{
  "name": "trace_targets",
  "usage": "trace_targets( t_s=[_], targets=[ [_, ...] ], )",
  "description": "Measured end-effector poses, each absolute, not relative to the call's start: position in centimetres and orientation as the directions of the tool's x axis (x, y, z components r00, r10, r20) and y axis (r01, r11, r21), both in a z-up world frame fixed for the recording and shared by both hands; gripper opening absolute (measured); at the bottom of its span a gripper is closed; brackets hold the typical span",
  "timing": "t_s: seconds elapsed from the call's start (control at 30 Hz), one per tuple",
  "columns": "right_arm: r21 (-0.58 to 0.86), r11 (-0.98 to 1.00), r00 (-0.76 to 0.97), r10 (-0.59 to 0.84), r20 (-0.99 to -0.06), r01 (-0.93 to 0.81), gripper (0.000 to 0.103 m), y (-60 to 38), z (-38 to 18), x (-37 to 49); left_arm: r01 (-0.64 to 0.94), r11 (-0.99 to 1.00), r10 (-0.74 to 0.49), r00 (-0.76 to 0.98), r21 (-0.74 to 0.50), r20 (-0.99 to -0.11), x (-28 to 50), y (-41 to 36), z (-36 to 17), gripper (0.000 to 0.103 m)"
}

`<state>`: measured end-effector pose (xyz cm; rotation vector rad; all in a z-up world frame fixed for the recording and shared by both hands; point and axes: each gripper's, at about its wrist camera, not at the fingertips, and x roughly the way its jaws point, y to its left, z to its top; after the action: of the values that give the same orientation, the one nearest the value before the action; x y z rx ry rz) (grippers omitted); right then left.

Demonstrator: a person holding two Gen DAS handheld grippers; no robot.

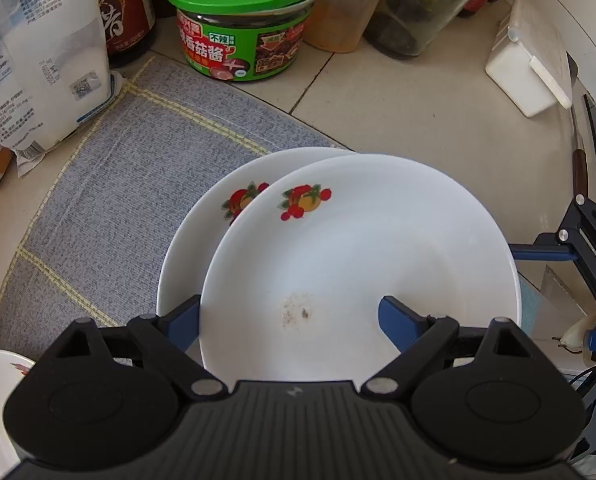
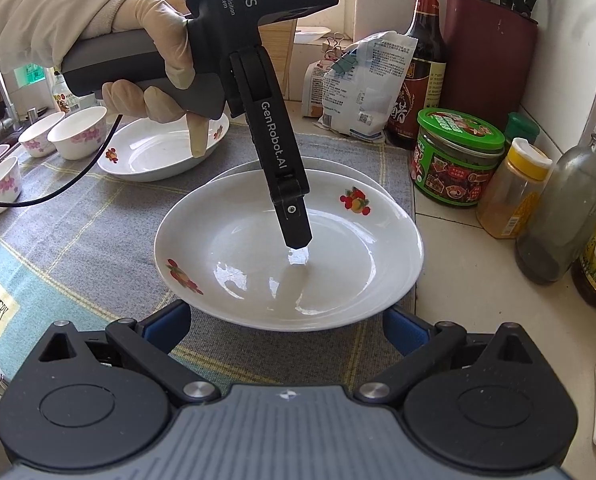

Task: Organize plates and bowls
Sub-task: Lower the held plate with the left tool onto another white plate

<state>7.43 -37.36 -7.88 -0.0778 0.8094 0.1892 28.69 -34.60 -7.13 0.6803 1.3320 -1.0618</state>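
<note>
A white plate with fruit prints point(image 1: 357, 248) lies on top of a second matching plate point(image 1: 202, 232) on the grey placemat point(image 1: 110, 184). My left gripper point(image 1: 290, 320) is open; one finger sits over the top plate's inside, the other outside its rim. In the right wrist view the left gripper's finger point(image 2: 294, 220) points down into the top plate point(image 2: 258, 264). My right gripper point(image 2: 286, 328) is open and empty, just in front of the plate's near edge. A third plate point(image 2: 154, 156) and several small floral bowls point(image 2: 80, 132) stand at the far left.
Jars and bottles line the back: a green-lidded sauce jar point(image 2: 457, 156), a yellow-capped spice jar point(image 2: 513, 188), a soy sauce bottle point(image 2: 421, 60), a white bag point(image 2: 361, 88), a knife block point(image 2: 489, 40). A white box point(image 1: 533, 68) sits on the tiled counter.
</note>
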Motion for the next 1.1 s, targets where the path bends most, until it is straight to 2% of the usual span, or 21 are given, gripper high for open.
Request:
trace_targets(
  t_s=[1.1],
  targets=[
    [-0.019,0.985,0.614,0.093,-0.784,-0.174,0.103,-36.7,-7.8,8.7,0.886,0.442,-0.233,-0.037,-0.140,-0.972,28.0,-32.1,-5.7,0.091]
  ],
)
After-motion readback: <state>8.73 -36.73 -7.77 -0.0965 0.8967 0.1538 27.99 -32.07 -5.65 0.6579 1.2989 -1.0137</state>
